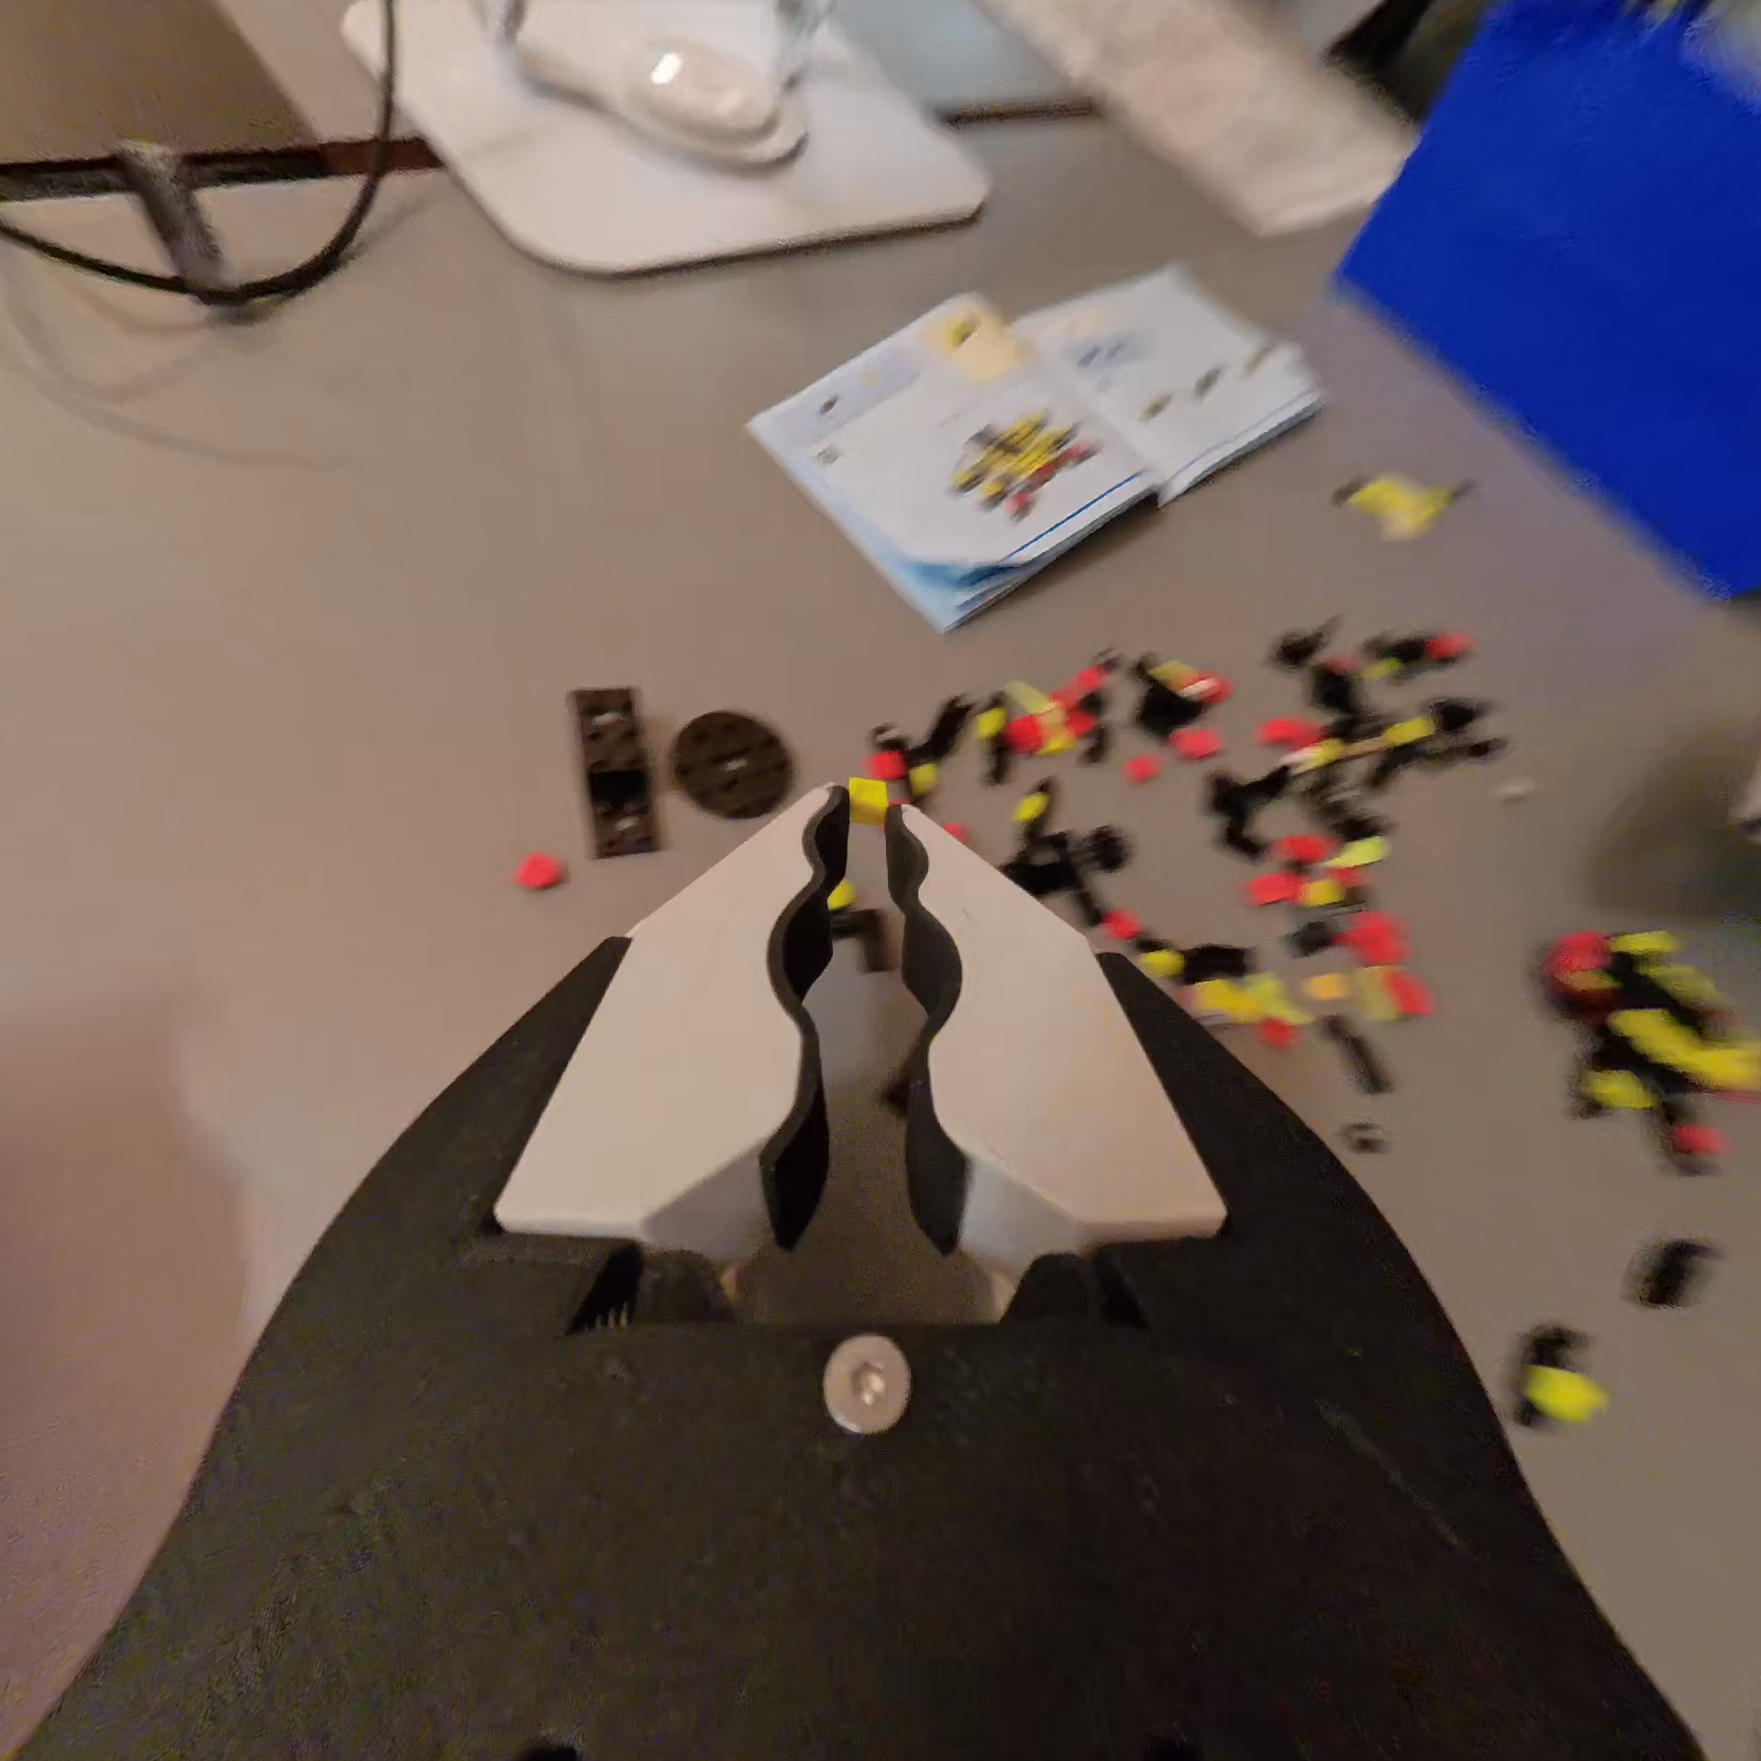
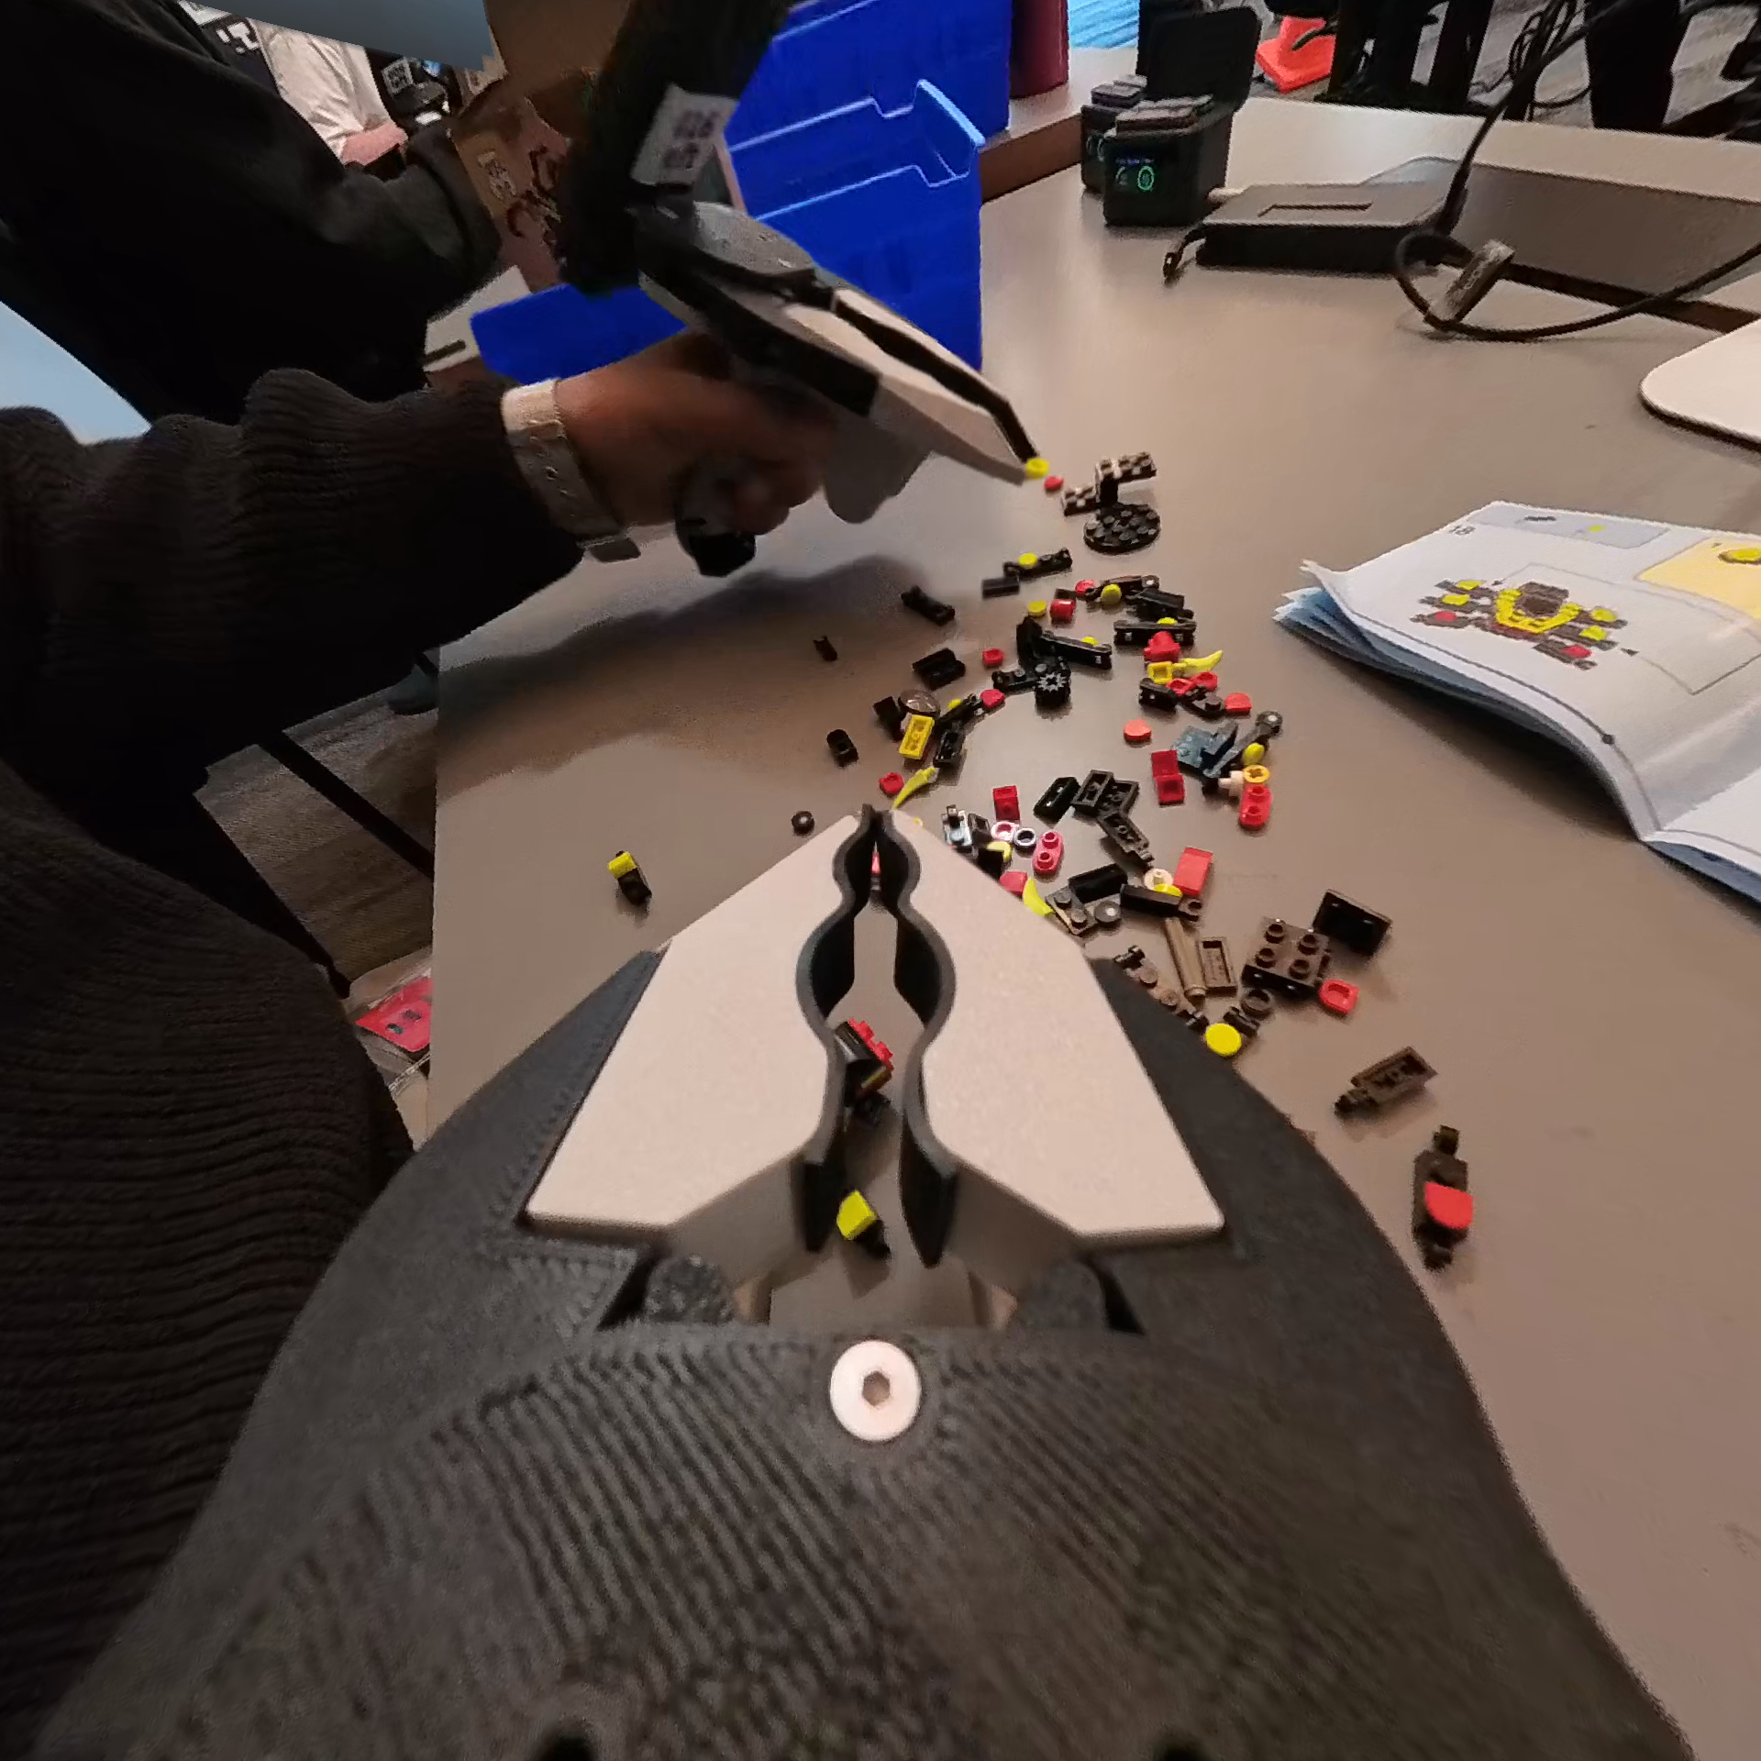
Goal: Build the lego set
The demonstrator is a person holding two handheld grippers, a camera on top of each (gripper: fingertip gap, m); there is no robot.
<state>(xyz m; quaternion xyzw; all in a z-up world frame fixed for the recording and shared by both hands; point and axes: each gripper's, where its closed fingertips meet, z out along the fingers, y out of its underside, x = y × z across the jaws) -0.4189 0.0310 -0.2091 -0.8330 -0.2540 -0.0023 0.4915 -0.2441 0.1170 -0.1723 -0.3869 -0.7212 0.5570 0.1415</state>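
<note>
My left gripper (image 1: 867, 810) is shut on a small yellow piece (image 1: 867, 799) at its tips and holds it above the table. It also shows in the right wrist view (image 2: 1034, 467), held by a hand, just left of a black stand with a plate on a round base (image 2: 1113, 500). That long black plate (image 1: 615, 772) and round black plate (image 1: 732, 764) lie just ahead-left of the left tips. My right gripper (image 2: 879, 821) has its tips together, low over the table's near edge. A black, red and yellow partial build (image 2: 865, 1058) shows through the gap between its fingers; I cannot tell whether it is gripped.
Many loose black, red and yellow pieces (image 2: 1096, 762) are scattered on the grey table (image 2: 1429, 1334). An open instruction booklet (image 2: 1572, 657) lies to the right. Blue bins (image 2: 858, 191) stand at the back, with chargers, cables and a white base (image 1: 667, 143) beyond. The left gripper's tips are roughly 20 centimetres from the right gripper's.
</note>
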